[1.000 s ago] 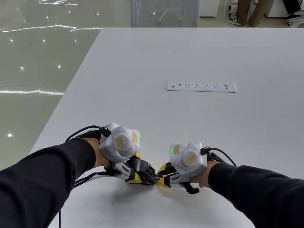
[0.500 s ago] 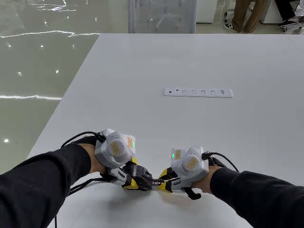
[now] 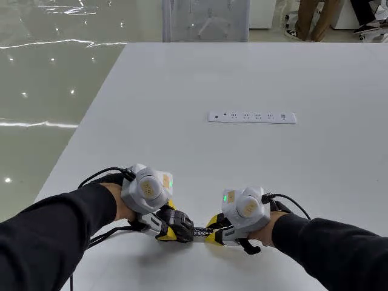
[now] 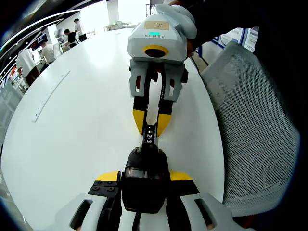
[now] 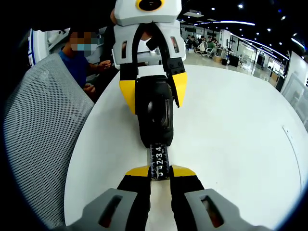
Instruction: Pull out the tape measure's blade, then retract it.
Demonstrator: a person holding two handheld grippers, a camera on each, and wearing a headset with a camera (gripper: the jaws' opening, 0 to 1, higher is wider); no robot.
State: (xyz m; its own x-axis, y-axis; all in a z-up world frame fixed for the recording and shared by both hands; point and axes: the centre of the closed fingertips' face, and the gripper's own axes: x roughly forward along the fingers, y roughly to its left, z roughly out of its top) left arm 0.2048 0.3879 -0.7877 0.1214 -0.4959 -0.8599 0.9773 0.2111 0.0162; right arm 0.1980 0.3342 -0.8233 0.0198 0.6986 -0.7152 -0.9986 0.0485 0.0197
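Tape measure case [image 5: 154, 113] – black plastic w/ slight sheen; blade [image 5: 159, 161] smooth, printed; table [image 3: 242, 79] white, smooth, matt; chair back [image 4: 255, 134] – grey mesh cloth; floor [image 3: 42, 73] glossy, v. reflective.

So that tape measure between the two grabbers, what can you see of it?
The tape measure has a rounded black case, plastic by its look, clamped at its sides by the fingers of the left gripper. A short length of blade is out, dark with pale numerals 1 to 4; the right gripper pinches its end. It sits low over the white table, near the person; whether it touches, I cannot tell.
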